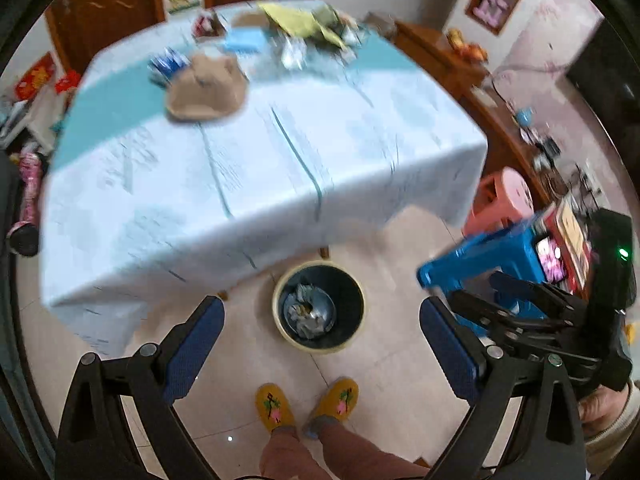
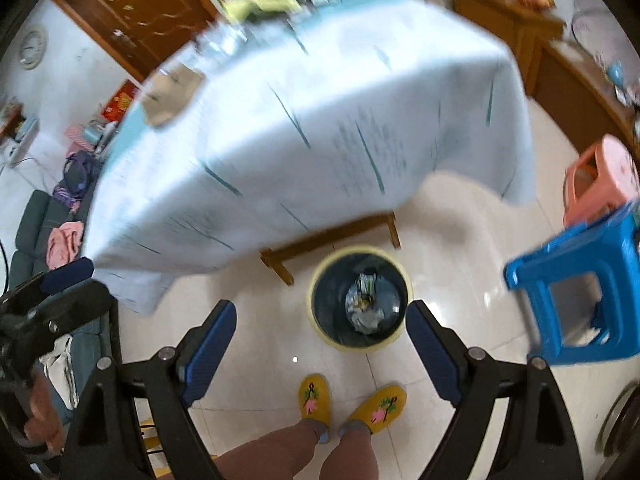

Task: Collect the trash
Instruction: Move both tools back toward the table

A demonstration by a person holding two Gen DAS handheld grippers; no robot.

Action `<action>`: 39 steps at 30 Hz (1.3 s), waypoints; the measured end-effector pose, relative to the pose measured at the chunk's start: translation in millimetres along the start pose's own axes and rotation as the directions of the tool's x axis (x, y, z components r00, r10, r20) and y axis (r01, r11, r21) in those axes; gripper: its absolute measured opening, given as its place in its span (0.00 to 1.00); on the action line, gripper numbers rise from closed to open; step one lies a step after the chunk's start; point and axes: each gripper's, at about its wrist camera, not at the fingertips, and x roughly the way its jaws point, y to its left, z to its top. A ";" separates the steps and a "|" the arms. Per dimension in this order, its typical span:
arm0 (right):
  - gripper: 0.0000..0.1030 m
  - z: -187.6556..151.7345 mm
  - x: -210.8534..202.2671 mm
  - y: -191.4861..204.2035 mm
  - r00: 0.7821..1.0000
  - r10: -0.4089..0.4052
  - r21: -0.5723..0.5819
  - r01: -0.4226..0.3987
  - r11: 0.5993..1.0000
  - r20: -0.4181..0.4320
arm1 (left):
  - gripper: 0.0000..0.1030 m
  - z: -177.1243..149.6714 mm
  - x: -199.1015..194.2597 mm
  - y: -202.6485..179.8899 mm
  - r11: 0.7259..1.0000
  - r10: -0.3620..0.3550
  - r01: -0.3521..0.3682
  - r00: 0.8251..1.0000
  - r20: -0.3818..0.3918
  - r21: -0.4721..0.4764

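both grippers point downward with jaws spread wide and empty: the left gripper (image 1: 322, 344), the right gripper (image 2: 320, 348); the person's slippered feet (image 1: 306, 402) stand side by side below.

The left gripper (image 1: 322, 332) hangs wide apart and empty above a bin (image 1: 319, 306) on the floor, crumpled wrappers (image 1: 306, 312) in it. At twelve o'clock stands a table (image 1: 280, 152) bearing a tan hat (image 1: 206, 90). At six, yellow slippers (image 1: 307, 402); at three, the right gripper (image 1: 532, 312) before a blue stool (image 1: 486, 254).
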 end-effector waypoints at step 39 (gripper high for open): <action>0.74 247.4 51.3 105.2 0.996 -0.008 -0.262 0.031 0.965 0.090 | 0.94 193.8 55.1 168.7 0.952 -0.042 0.028 0.998 -0.040 -0.304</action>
